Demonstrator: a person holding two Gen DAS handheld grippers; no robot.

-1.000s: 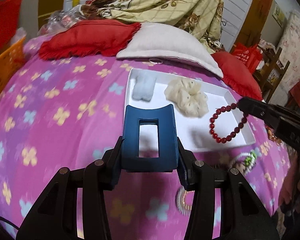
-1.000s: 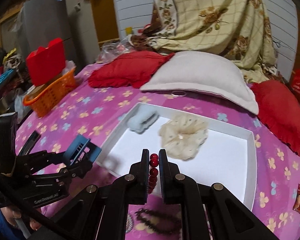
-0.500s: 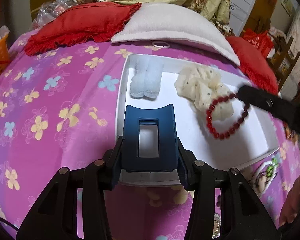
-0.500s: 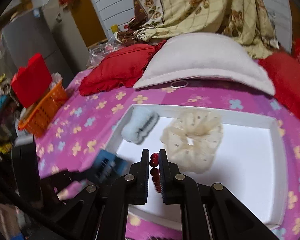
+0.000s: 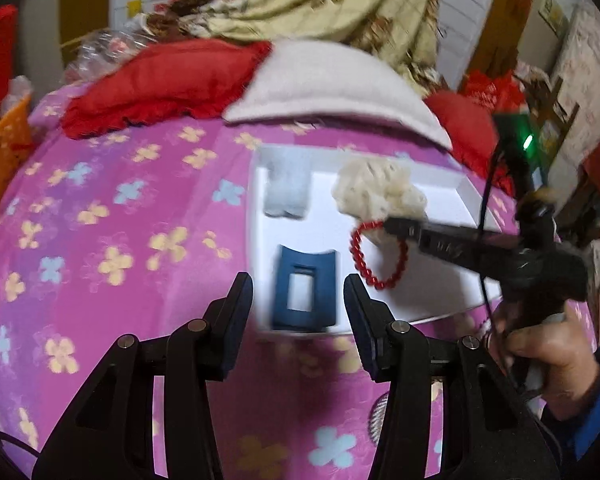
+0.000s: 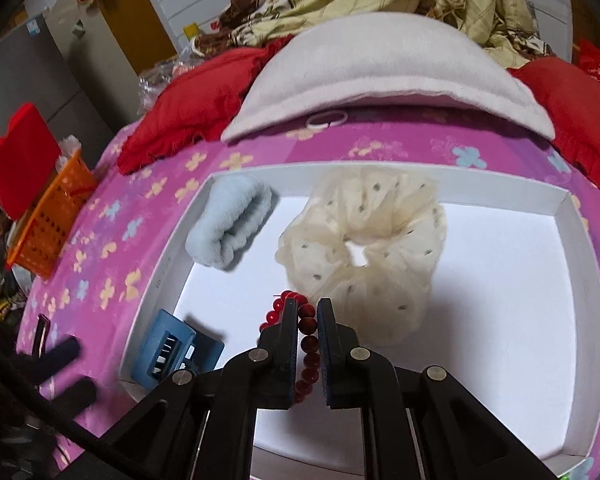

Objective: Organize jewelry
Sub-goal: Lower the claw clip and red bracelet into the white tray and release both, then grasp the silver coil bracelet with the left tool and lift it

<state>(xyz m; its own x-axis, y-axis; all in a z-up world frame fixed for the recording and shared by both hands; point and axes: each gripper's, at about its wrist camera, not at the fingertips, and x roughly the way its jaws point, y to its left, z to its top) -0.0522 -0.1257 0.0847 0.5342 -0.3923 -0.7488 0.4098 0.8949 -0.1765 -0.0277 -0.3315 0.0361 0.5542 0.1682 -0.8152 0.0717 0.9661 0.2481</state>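
A white tray (image 6: 580,272) lies on the pink flowered bedspread. In it lie a light blue scrunchie (image 6: 230,226), a cream dotted scrunchie (image 6: 380,240) and a dark blue hair claw (image 5: 303,291), which also shows in the right wrist view (image 6: 168,350) in the near left corner. My left gripper (image 5: 298,280) is open and empty just in front of the claw. My right gripper (image 6: 304,312) is shut on a red bead bracelet (image 6: 306,344) and holds it above the tray; the bracelet (image 5: 376,254) hangs from it in the left wrist view.
A grey pillow (image 6: 380,68) and red cushions (image 6: 196,108) lie behind the tray. An orange basket (image 6: 48,224) stands at the bed's left edge. More jewelry (image 5: 378,416) lies on the bedspread near the tray's front edge.
My left gripper opened and let go of the blue hair claw, which now lies in the tray, then drew back. My right gripper carried the bracelet further over the tray.
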